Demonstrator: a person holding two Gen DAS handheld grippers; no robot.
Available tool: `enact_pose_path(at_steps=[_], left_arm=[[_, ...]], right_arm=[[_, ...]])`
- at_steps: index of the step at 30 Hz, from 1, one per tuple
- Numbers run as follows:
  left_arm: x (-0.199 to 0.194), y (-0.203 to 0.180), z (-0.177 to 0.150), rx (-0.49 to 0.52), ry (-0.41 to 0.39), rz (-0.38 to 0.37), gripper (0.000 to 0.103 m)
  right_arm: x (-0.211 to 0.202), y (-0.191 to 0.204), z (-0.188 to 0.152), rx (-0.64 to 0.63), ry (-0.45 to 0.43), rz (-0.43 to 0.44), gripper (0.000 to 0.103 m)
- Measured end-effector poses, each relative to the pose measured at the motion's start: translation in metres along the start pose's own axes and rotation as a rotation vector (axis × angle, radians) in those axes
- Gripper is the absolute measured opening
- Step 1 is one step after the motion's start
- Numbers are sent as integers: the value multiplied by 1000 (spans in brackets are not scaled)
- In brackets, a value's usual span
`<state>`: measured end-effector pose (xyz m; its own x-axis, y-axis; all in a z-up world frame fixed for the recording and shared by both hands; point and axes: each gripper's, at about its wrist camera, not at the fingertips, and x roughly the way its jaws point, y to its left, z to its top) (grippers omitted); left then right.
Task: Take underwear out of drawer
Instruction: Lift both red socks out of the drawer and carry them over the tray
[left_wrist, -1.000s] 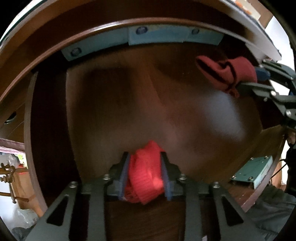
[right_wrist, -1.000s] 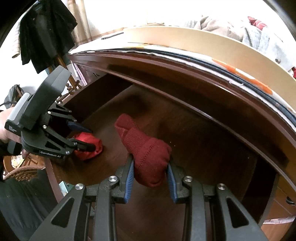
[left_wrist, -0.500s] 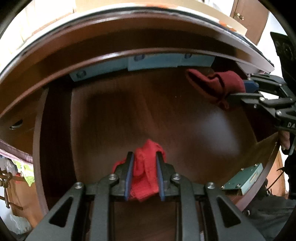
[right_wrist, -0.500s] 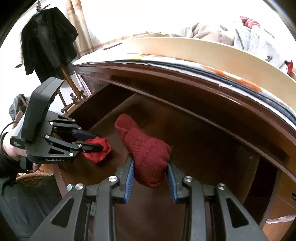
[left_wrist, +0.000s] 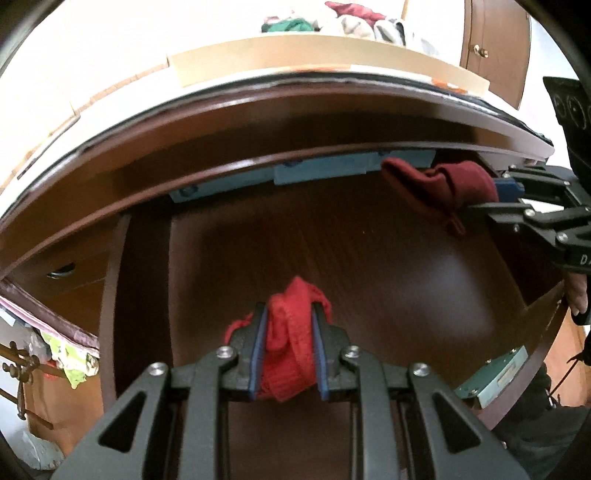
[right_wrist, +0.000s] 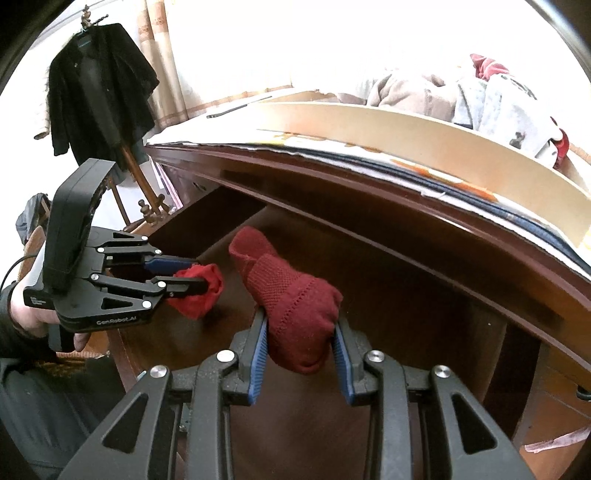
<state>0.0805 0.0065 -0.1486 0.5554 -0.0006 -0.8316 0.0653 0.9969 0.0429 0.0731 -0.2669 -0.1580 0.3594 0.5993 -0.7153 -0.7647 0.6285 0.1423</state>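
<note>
A bright red underwear (left_wrist: 288, 343) is pinched between the pads of my left gripper (left_wrist: 289, 325), which is shut on it above the floor of the open brown drawer (left_wrist: 369, 266). The right wrist view shows the same bright red underwear (right_wrist: 201, 290) bunched at the left gripper (right_wrist: 201, 275) tips. My right gripper (right_wrist: 301, 332) is shut on a dark red knitted underwear (right_wrist: 295, 306), whose loose end sticks up and back. From the left wrist view the dark red underwear (left_wrist: 443, 188) hangs at the right, with the right gripper (left_wrist: 491, 195) clamped on it.
The desk top edge (right_wrist: 406, 192) overhangs the drawer's back. A pale board (right_wrist: 424, 136) and a pile of clothes (right_wrist: 461, 96) lie on top. A black coat (right_wrist: 96, 88) hangs on a stand at left. A person's hand (right_wrist: 26, 314) holds the left gripper.
My left gripper has squeezed tighter on the bright red underwear and lifted it off the drawer floor, tilting upward. The right gripper has kept its hold with little movement.
</note>
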Motion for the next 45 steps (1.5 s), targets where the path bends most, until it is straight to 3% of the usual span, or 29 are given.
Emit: enact_pose_path(at_steps=[15,22,27,34,45], left_arm=[[-39,-12,-17,4,-118,30,21],[-76,-9,-3,9,-203,43,21],[-88,-5,24,30,-262,49,21],[-102,6,77,65,-341,92,21],[-74,11,141,96,-329,110,21]], right_arm=[[-15,2,-5,-22,-88,-41,34],[-22,7,-3,-60,-114,-75,34],[-37,5,18,-44,-159,-69,34],[-60,-2,77,-72,-230,-137,34],[-35,-17,133,-48,-207,-189,35]])
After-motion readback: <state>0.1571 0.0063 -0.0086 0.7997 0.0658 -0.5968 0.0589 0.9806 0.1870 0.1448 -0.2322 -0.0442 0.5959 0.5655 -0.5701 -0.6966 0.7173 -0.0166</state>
